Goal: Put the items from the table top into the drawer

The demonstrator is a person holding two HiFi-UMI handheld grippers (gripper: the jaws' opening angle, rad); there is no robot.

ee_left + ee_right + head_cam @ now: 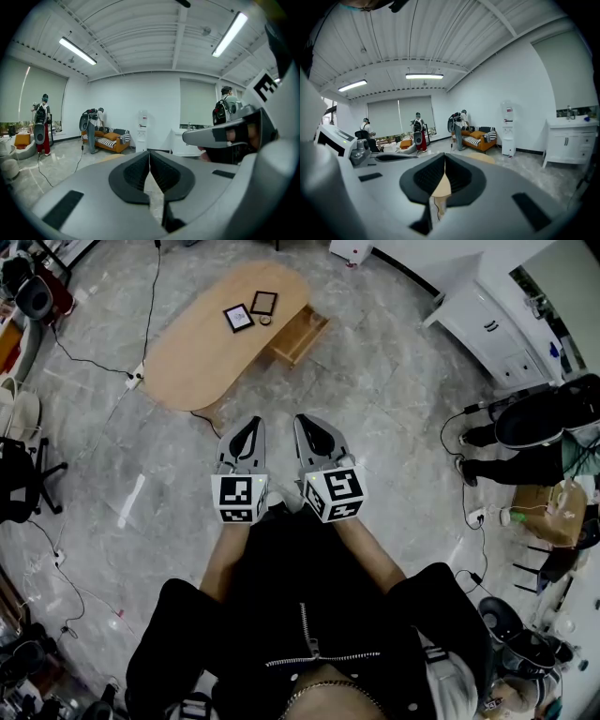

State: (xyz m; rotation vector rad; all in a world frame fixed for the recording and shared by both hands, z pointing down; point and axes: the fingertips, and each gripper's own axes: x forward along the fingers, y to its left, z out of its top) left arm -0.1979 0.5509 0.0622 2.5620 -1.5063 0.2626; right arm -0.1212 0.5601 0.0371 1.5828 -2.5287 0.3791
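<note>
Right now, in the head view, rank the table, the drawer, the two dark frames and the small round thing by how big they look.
1. Table
2. Drawer
3. Two dark frames, about alike, so I won't rank one over the other
4. Small round thing

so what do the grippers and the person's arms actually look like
Both the left gripper and right gripper are smooth grey shells tapering to a point, with black ribbed pads lining the jaws. Each carries a white cube printed with black square markers. The person wears a black jacket with a silver zip.
</note>
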